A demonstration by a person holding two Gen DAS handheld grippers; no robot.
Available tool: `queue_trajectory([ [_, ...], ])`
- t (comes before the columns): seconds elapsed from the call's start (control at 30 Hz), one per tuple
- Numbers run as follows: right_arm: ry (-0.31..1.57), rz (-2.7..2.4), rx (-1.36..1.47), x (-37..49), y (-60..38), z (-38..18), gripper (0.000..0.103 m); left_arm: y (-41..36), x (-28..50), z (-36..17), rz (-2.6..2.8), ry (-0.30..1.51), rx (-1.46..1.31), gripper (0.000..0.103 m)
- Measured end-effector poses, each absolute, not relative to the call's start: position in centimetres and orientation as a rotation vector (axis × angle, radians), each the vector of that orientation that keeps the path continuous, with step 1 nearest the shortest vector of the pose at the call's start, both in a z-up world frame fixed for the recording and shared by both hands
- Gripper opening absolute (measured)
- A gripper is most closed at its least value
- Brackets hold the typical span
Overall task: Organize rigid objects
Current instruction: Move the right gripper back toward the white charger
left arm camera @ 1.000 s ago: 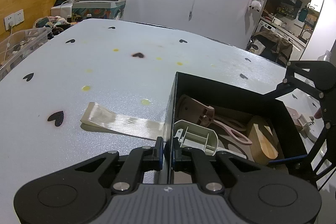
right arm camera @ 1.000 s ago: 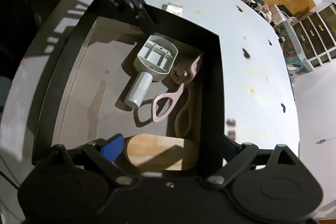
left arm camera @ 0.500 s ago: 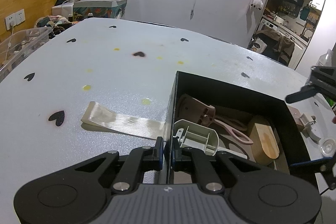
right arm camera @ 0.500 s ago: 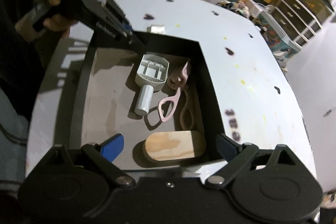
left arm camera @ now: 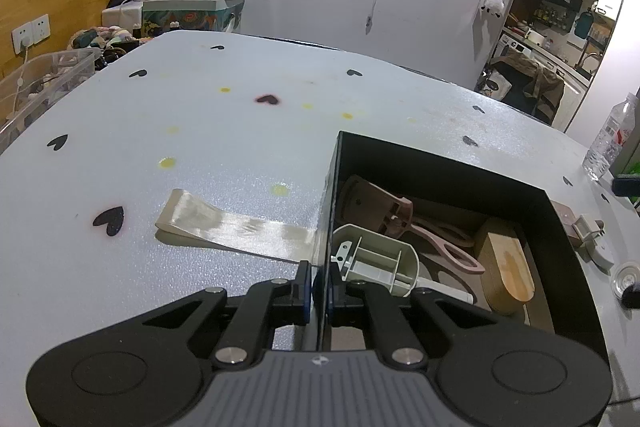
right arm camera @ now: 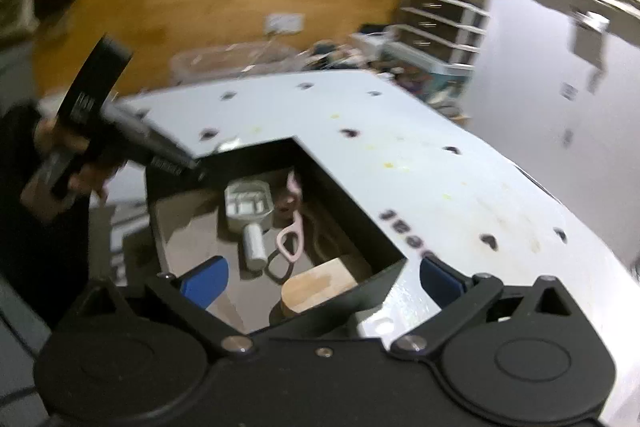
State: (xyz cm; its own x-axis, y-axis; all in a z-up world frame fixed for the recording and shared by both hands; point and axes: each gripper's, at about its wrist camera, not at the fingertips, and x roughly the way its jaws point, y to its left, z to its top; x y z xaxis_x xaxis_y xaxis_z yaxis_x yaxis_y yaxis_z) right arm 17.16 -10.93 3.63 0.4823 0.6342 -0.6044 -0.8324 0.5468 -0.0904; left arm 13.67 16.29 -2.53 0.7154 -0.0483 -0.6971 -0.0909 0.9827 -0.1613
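Note:
A black open box (left arm camera: pixel 440 163) sits on the white table and holds a grey scoop (left arm camera: pixel 376 263), a brown scoop (left arm camera: pixel 372 207), pink scissors (left arm camera: pixel 448 247) and a wooden block (left arm camera: pixel 506 267). My left gripper (left arm camera: pixel 318 287) is shut on the box's near left wall. The right wrist view is blurred. It shows the box (right arm camera: pixel 348 187) from the other side, with the grey scoop (right arm camera: pixel 248 207), the scissors (right arm camera: pixel 290 239) and the block (right arm camera: pixel 320 287). My right gripper (right arm camera: pixel 322 279) hangs above the box's near corner, its jaws opening, nothing gripped.
A shiny beige strip (left arm camera: pixel 232 225) lies on the table left of the box. Right of the box are a brown and grey latch piece (left arm camera: pixel 584 227), a clear lid (left arm camera: pixel 626 279) and a water bottle (left arm camera: pixel 608 143). A clear bin (left arm camera: pixel 40 79) stands past the table's left edge.
The right gripper has risen and drawn back from inside the box, rolling level, and its jaws have spread. It has nearly left the left wrist view. The left gripper and the box have not moved.

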Motion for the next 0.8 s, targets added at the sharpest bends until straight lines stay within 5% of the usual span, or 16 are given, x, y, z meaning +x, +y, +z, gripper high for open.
queue_trajectory([
  [0.8,0.510,0.524,0.039,15.1,-16.2,-2.1,0.103,16.3,13.8,-2.7,0.013,0.778,-0.185,0.008],
])
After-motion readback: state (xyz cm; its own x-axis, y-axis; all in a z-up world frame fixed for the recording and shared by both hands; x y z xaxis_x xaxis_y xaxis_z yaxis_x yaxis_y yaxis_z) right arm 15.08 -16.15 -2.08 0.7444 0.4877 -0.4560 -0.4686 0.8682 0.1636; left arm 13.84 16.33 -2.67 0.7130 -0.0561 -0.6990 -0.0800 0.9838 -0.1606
